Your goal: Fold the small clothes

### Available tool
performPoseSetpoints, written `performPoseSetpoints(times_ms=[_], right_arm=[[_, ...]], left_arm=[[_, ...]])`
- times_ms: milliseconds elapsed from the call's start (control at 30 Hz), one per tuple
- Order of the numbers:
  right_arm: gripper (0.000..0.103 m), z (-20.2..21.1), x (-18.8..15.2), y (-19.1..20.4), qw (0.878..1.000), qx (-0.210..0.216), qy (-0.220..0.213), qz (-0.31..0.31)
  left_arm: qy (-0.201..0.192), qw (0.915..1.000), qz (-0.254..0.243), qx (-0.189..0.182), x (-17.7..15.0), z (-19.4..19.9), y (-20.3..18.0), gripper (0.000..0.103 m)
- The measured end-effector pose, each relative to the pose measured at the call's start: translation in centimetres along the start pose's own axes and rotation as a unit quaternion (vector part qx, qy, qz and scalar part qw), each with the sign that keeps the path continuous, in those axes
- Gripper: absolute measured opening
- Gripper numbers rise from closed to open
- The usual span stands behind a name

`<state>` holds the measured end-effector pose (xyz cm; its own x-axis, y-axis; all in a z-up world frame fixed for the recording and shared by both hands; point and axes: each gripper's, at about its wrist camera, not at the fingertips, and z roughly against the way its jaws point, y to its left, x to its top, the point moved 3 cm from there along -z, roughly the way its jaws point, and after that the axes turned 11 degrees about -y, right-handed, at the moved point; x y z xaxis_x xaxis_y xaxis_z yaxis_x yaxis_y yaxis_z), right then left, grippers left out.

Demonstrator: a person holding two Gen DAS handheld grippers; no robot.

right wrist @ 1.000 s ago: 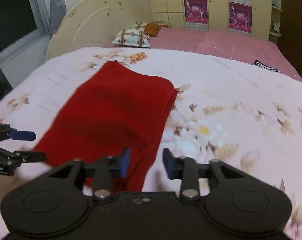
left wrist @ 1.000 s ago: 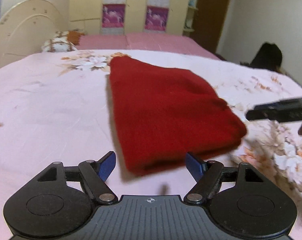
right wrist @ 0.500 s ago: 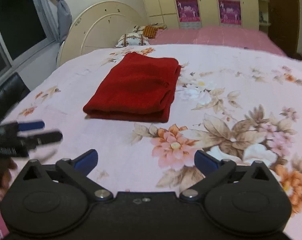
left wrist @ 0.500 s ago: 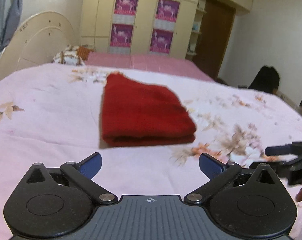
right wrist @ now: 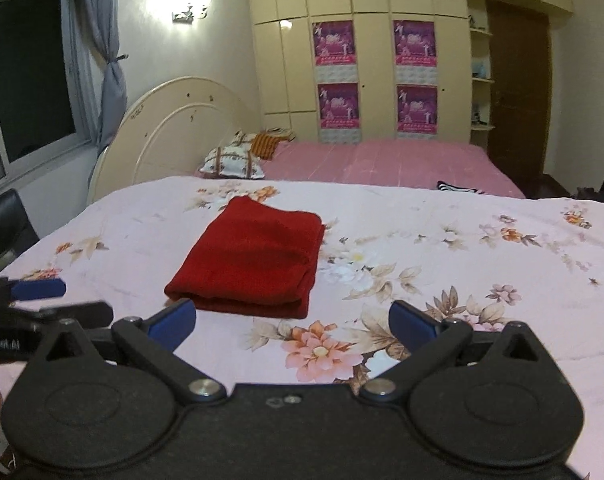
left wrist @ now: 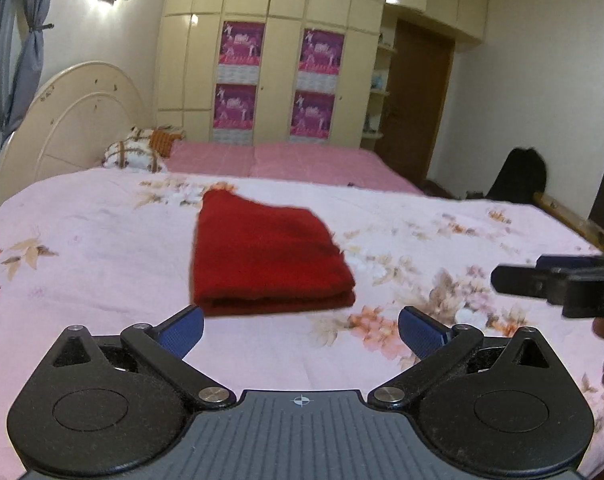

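Lying folded on the bedspread (left wrist: 102, 248), red garment (left wrist: 268, 254); both grippers wide open, empty.

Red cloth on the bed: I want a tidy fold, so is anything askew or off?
Nothing stands out. The red cloth lies flat on the floral sheet as a layered rectangle, folded edges lined up at the near end. Both grippers, left and right, are open and clear of it.
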<state>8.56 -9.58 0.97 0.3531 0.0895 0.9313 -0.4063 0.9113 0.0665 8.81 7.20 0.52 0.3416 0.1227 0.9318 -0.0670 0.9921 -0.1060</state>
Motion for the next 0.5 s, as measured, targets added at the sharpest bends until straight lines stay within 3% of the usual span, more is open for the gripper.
performPoseSetpoints(times_ms=[500], right_arm=[[0.102, 0.07, -0.96, 0.88, 1.000, 0.001, -0.004, 0.002]], left_arm=[[-0.004, 1.0000, 0.005, -0.001, -0.03, 0.94, -0.83, 0.102]])
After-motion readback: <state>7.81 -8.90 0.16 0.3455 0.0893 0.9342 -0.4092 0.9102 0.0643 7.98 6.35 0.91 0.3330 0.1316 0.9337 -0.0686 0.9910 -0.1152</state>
